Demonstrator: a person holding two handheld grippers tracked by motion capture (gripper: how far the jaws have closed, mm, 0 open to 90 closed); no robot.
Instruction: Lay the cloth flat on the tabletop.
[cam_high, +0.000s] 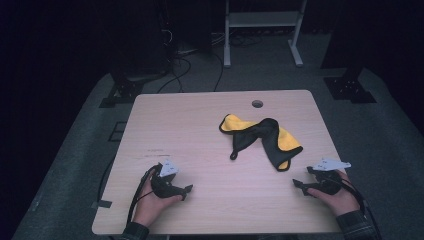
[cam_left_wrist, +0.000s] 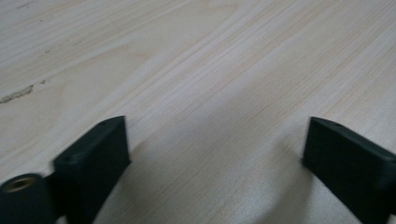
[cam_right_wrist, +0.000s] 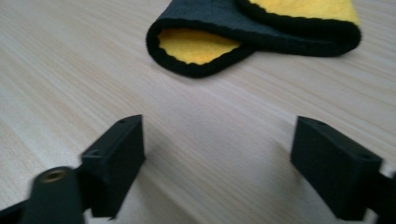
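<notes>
Now, line by line, starting from the cloth:

Cloth: a yellow cloth with black edging (cam_high: 261, 139) lies crumpled and twisted on the tabletop, ahead of both claws and nearer the right one; a thin black loop trails from its near-left side.

Cloth seen from the right claw: in the right gripper view its closest folded corner (cam_right_wrist: 198, 49) lies straight ahead of the jaws, a little off, with bare wood between; yellow inside shows within the black rim.

Right claw: the right claw (cam_high: 304, 185) has its jaws wide apart with nothing between them; it rests low over the tabletop, held in the person's right hand (cam_high: 339, 195), and points toward the other claw.

Left claw: the left claw (cam_high: 186, 192) also stands open and empty; the left gripper view shows bare wood ahead of its jaws. The cloth is well apart from it, ahead and to its right.

Left hand: the person's left hand (cam_high: 150, 202) grips that claw near the front edge.

Tabletop: a pale wooden tabletop (cam_high: 200, 125), with a small round hole (cam_high: 257, 104) beyond the cloth.

Progress: judging by how things lie, nothing is done yet. The cloth is untouched and bunched, and neither claw has reached it.

Left to do: most likely both claws must move forward to the cloth, take hold of edges or corners, and spread or fold it. The right claw seems best placed for the first grab, at the near corner.
</notes>
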